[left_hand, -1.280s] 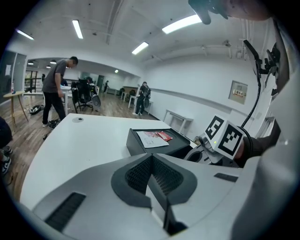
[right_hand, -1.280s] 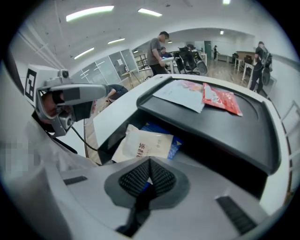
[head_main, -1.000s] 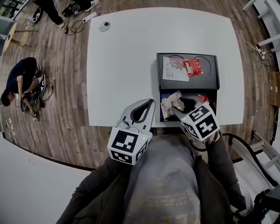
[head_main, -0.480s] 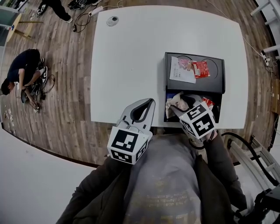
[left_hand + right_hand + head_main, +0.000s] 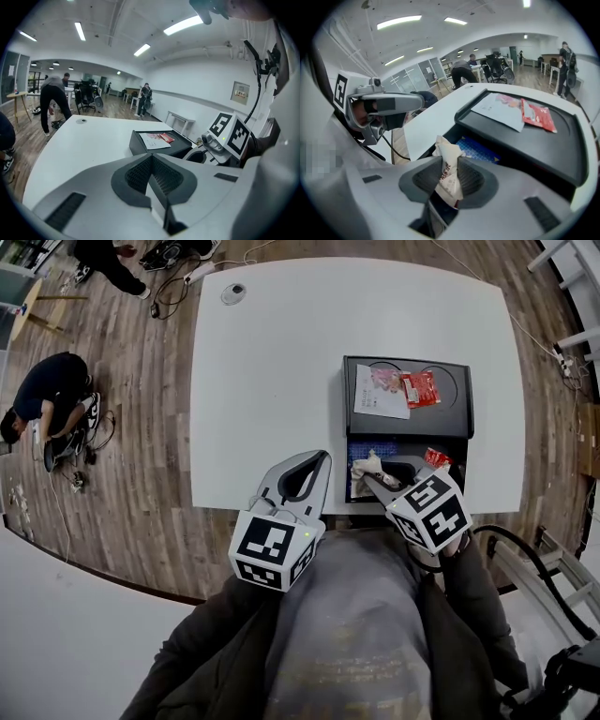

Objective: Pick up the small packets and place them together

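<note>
Packets are partly gathered: a white packet [image 5: 380, 395] and a red packet [image 5: 419, 388] lie touching on the flat top of the black tray [image 5: 454, 418], right of centre in the head view. My right gripper [image 5: 375, 474] reaches into the tray's open lower compartment, and its jaws are closing on a crumpled cream packet [image 5: 447, 164], the pads pressing it from both sides. Another small red packet [image 5: 437, 457] sits at the right end of that compartment, so I judge the job about half done: this one to carry up, that one to fetch after. My left gripper [image 5: 317, 465] hangs over the near edge of the white table [image 5: 262, 362], jaws together with nothing between them. The compartment's walls stand close around my right jaws, so lifting straight up looks the safest way out. The tray top has bare room right of the red packet, and the table's whole left half is open.
</note>
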### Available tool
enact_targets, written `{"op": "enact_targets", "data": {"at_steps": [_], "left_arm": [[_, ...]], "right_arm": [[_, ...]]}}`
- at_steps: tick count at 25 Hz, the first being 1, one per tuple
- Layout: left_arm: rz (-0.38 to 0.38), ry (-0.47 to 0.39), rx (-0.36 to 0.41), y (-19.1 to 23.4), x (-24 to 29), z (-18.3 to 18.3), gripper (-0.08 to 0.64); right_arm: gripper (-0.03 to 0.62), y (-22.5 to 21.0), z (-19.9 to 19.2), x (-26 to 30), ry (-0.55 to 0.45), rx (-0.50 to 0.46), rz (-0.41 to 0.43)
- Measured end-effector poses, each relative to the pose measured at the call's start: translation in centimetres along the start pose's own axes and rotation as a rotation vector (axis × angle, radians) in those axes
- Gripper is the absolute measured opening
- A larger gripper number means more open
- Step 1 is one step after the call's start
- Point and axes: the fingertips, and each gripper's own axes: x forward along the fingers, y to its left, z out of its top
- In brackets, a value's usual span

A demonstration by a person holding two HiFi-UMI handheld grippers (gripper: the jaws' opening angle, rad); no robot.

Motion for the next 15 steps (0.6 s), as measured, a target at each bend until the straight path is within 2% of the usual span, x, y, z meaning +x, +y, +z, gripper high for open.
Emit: {"op": "enact_targets", "data": {"at_steps": [7,15], "left_arm": [[-0.037,-0.026,0.033,-1.5,0.4,1.3,0.003],[-0.070,-0.062,0.080,-2.7,2.4,3.6,0.003]], "right_arm": [[0.109,0.6,1.2,-3.0,-0.074,0.010,-0.025],[0.109,-3.0,4.2,-8.4,-0.212,0.040,-0.116]]}}
